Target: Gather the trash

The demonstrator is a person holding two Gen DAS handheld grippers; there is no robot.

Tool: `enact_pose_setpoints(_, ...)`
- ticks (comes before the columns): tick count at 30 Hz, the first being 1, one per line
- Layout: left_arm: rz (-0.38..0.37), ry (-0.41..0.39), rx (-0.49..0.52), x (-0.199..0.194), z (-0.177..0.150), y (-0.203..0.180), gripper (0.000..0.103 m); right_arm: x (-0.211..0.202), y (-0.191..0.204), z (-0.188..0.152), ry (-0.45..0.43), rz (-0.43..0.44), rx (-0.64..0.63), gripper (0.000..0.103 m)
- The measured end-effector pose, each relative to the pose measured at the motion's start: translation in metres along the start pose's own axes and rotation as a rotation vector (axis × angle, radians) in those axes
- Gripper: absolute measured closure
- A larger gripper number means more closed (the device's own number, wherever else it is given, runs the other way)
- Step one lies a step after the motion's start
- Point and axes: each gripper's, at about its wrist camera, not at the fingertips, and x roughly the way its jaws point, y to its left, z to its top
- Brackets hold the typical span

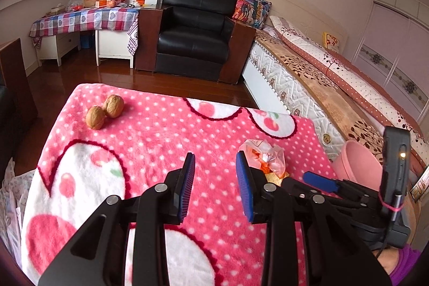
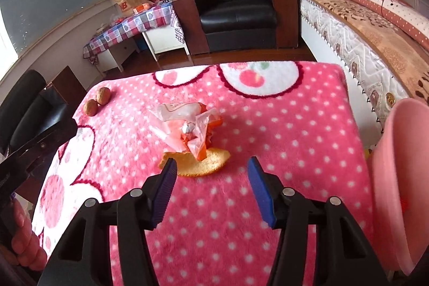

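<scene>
Lying flat, orange peel (image 2: pixel 195 165) runs crosswise before gaping right tool (image 2: pixel 211 170).

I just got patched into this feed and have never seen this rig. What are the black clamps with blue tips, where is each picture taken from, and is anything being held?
Each clamp is a hand-held gripper; a person carries one in each hand. Each picture comes from a camera on a gripper, looking along its fingers. The left gripper and right gripper are both open and hold nothing. On the pink dotted blanket lie a crumpled plastic wrapper, an orange peel partly under it, and two walnuts at the far left. A pink bin stands at the right edge.
</scene>
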Motion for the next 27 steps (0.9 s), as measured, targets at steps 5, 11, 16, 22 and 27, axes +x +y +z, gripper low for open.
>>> enact_pose_setpoints(5, 0.000, 0.036, 0.032, 0.022, -0.001, -0.010, 0.071, 0.023, -0.002, 0.002, 0.035, 0.002, 0.009, 0.072)
enact_pose_setpoints(11, -0.029, 0.080, 0.049, 0.042, 0.001, -0.022, 0.071, 0.024, -0.004, 0.002, 0.041, 0.034, 0.027, 0.096)
enact_pose_setpoints(16, -0.051, 0.092, 0.069, 0.053, 0.004, -0.031, 0.071, 0.007, -0.013, -0.004, 0.031, 0.053, 0.050, 0.098)
enact_pose_setpoints(22, -0.033, 0.137, 0.078, 0.080, 0.004, -0.036, 0.071, -0.010, -0.024, -0.015, 0.028, 0.062, 0.083, 0.098)
enact_pose_setpoints(27, -0.015, 0.112, 0.091, 0.089, 0.004, -0.040, 0.072, -0.026, -0.029, -0.022, 0.008, 0.063, 0.096, 0.099)
